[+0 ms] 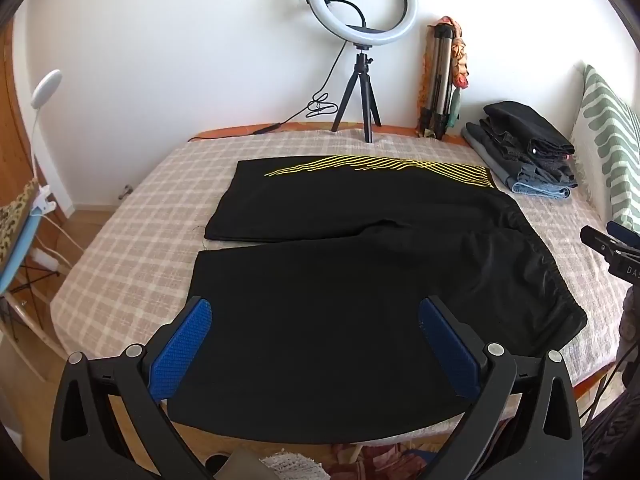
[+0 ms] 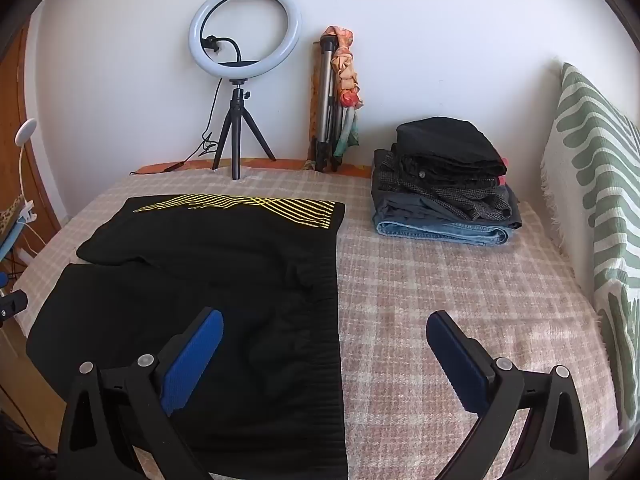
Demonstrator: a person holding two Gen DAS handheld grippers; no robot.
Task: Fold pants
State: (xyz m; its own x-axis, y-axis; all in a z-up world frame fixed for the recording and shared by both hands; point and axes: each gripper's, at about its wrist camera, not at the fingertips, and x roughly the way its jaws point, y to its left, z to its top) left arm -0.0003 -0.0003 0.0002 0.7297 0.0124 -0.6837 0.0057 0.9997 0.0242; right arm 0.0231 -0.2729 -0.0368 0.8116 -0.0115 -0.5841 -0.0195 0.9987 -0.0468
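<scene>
pants lie flat on the checked bedspread, thin, limp, slippery by my guess. my left gripper and right gripper gape wide, empty; i'd pinch waistband and hem.

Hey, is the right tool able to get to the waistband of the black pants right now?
Probably yes: the right tool hangs open above the waistband of the black pants, nothing between them.

White wall behind a checked bed; ring light on tripod, wood floor left, daylight
</scene>
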